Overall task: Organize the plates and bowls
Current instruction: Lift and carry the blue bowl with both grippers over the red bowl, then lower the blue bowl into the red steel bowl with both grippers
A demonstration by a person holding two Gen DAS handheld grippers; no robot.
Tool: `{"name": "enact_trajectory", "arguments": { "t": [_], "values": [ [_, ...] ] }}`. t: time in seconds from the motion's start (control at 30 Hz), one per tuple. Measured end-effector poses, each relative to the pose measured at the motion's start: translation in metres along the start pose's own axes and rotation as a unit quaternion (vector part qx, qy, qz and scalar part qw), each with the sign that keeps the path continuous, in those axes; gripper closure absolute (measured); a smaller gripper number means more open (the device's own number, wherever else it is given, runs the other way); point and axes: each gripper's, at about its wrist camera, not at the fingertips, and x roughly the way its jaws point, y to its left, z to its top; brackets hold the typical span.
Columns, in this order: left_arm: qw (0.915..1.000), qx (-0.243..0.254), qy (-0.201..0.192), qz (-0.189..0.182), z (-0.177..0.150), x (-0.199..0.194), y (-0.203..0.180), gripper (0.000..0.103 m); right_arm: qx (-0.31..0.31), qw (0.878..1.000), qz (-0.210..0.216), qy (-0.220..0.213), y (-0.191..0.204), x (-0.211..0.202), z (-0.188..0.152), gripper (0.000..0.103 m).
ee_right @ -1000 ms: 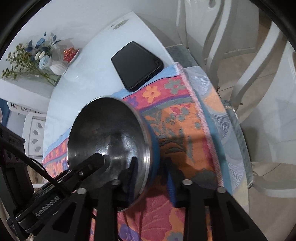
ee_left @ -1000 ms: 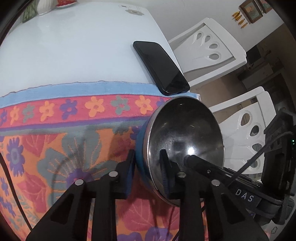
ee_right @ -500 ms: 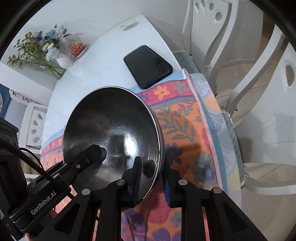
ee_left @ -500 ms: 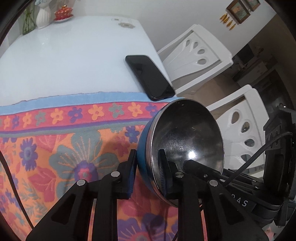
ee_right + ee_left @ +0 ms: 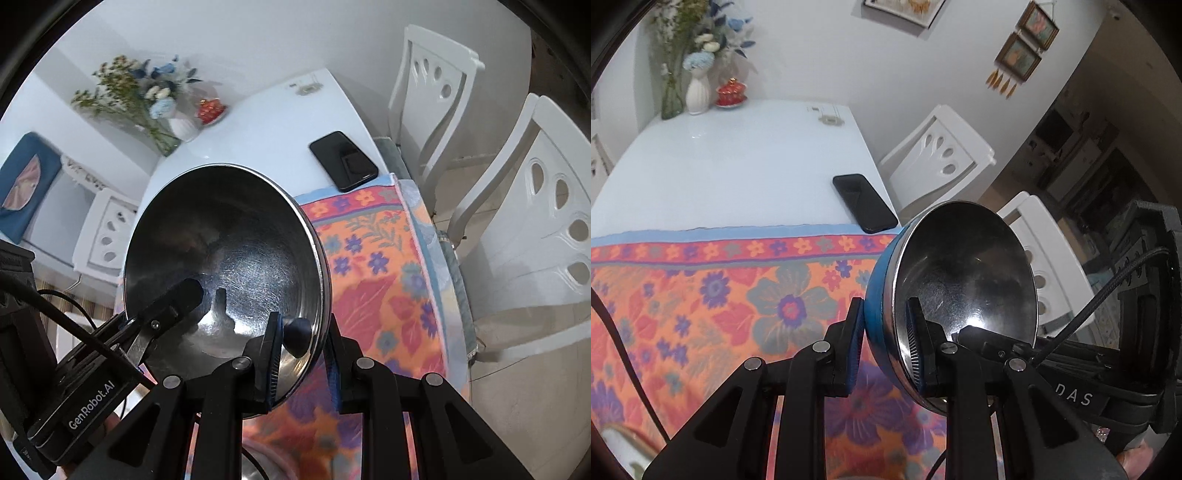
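Both grippers clamped on the one steel bowl, up off the cloth

I had the left gripper [image 5: 884, 345] pinching the blue-sided steel bowl [image 5: 964, 280] by its rim, one finger outside, one inside. The right gripper [image 5: 303, 354] pinched the opposite rim the same way. The floral tablecloth [image 5: 701, 295] lay below the jaws, the black phone [image 5: 864, 202] beyond them.

Your left gripper [image 5: 884, 341] and right gripper [image 5: 303, 360] both angle downward, fingers [image 5: 271, 356] clamped shut on opposite sides of one rim.
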Motion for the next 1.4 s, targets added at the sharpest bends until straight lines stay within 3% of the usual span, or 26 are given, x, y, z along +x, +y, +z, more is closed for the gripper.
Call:
{"name": "enact_trajectory", "arguments": {
  "t": [0.33, 0.7, 1.03, 1.4],
  "values": [
    [0.9999, -0.013, 0.002, 0.008, -0.066, -0.076, 0.009, 0.084, 0.003, 0.999, 0.023, 0.026, 0.037, -0.039, -0.081, 0.081],
    [0.9976, -0.044, 0.052, 0.011, -0.143, -0.090, 0.031, 0.084, 0.028, 0.995, 0.023, 0.091, 0.041, -0.024, -0.164, 0.081],
    [0.9944, -0.050, 0.091, 0.015, -0.178, -0.075, 0.040, 0.084, 0.053, 0.988, 0.011, 0.142, 0.030, 0.001, -0.195, 0.081],
    [0.9933, -0.019, 0.109, 0.033, -0.186, -0.064, 0.036, 0.084, 0.068, 0.984, 0.000, 0.164, 0.023, 0.017, -0.203, 0.081]
  ]
}}
